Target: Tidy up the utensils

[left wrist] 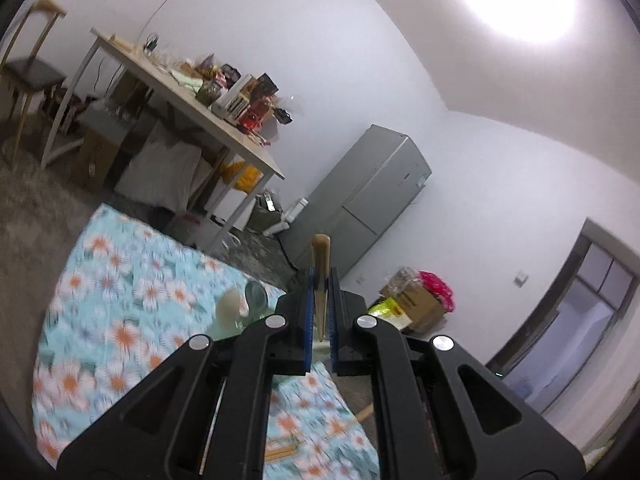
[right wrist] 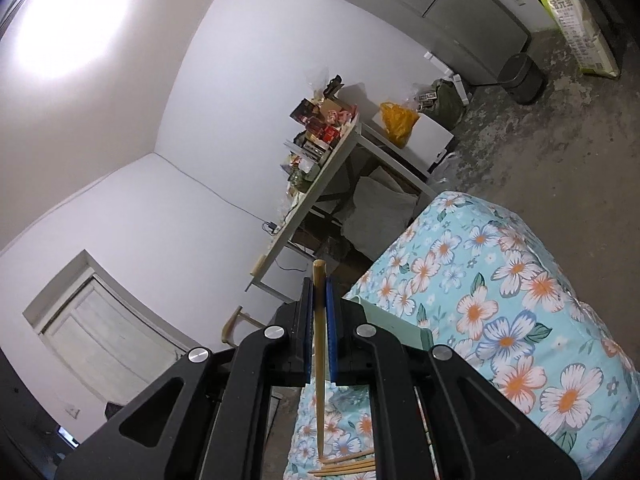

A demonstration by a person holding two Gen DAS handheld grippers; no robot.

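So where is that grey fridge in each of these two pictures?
Left wrist view: the grey fridge stands right of centre against the white wall, beyond the held chopstick.
Right wrist view: it lies tilted along the top edge, right of centre.
Shared landmark: the cluttered white table, beside the fridge in both views.

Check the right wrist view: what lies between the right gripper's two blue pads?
A wooden chopstick, clamped upright between the right gripper pads, its tip hanging over more chopsticks on the floral cloth.
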